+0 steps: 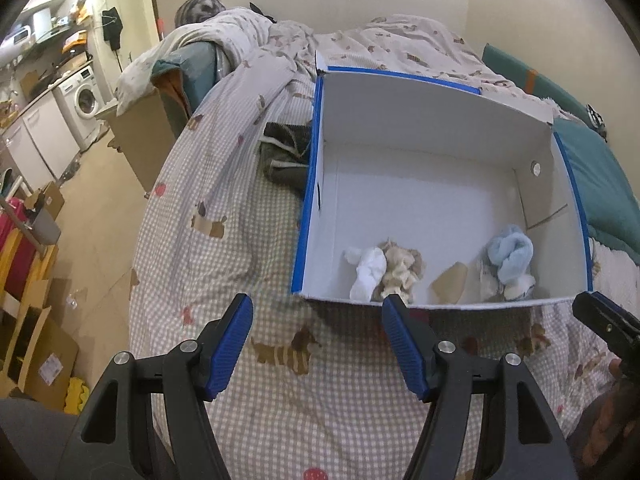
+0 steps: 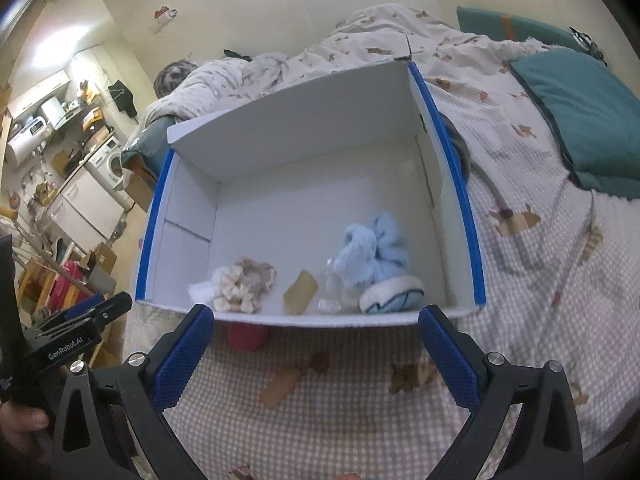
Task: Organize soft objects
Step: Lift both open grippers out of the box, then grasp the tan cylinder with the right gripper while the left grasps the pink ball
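I have both claws hanging over the bed (image 1: 240,216), just short of the near wall of the box (image 1: 436,148), which sits open on the checked bedspread (image 2: 360,412) with its blue-edged rim facing up. My left gripper (image 1: 318,344) is spread wide, its blue pads well apart, and nothing is between them; below it I see only the checked cloth. My right gripper (image 2: 316,354) is equally wide open and empty, with its fingertips close to the near edge of the box. Inside the box, everything lies along the near wall. Toward the left there is a white sock (image 1: 368,272) touching a beige frilly bundle (image 1: 400,270); from the right camera the same bundle (image 2: 244,284) looks like a ruffled ring with the white piece tucked behind its left side. Toward the right sits a light blue fluffy bundle (image 2: 372,256), resting against a white and blue slipper-like piece (image 2: 392,298), with some clear wrapping beside it. Between the two groups lies a small tan scrap (image 2: 300,292) on the box floor. Outside the box, against its left wall, a dark folded cloth (image 1: 286,156) lies on the bedspread. A teal pillow (image 2: 580,112) rests on the bed to the right, well apart from the box.
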Motion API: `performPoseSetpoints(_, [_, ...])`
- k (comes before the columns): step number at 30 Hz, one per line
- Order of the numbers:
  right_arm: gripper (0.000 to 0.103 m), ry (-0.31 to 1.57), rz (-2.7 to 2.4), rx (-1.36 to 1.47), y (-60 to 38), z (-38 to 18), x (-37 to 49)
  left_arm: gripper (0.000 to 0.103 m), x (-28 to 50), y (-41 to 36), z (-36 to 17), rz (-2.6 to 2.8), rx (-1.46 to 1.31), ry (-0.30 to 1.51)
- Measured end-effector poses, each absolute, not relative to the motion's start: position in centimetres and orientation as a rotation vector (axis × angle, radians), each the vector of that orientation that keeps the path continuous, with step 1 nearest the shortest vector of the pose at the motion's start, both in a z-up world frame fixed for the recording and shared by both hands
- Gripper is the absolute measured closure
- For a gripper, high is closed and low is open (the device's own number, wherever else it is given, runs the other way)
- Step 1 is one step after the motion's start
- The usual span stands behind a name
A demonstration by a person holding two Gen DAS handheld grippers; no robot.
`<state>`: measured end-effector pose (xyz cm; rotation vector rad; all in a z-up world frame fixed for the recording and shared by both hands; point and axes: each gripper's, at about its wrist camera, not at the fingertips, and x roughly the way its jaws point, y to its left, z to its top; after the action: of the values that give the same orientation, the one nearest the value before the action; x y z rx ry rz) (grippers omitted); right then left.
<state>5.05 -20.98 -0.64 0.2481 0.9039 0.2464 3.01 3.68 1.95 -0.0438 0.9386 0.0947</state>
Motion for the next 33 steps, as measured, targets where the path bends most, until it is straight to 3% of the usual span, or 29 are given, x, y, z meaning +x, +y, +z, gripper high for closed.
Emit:
performPoseSetpoints(29, [0.000, 1.217, 0.188, 0.165, -18.4, -8.6, 5.6, 0.039, 2.7, 4.9, -2.4, 0.138, -0.137, 1.116])
performPoseSetpoints(30, [0.005, 1.224, 0.218, 0.165, -17.9, -8.8, 5.7, 0.039, 2.8, 4.8, -2.5, 0.136, -0.141, 1.122])
performPoseSetpoints(31, [0.018, 1.236, 0.259, 0.171, -17.2, -9.1, 5.9, 0.039, 2.9, 4.8, -2.6, 0.137, -0.144, 1.127])
performPoseSetpoints(33, [0.033, 1.265, 0.325, 0.168, -15.7, -9.8, 6.1, 0.039, 3.1, 4.7, -2.8, 0.139, -0.145, 1.133])
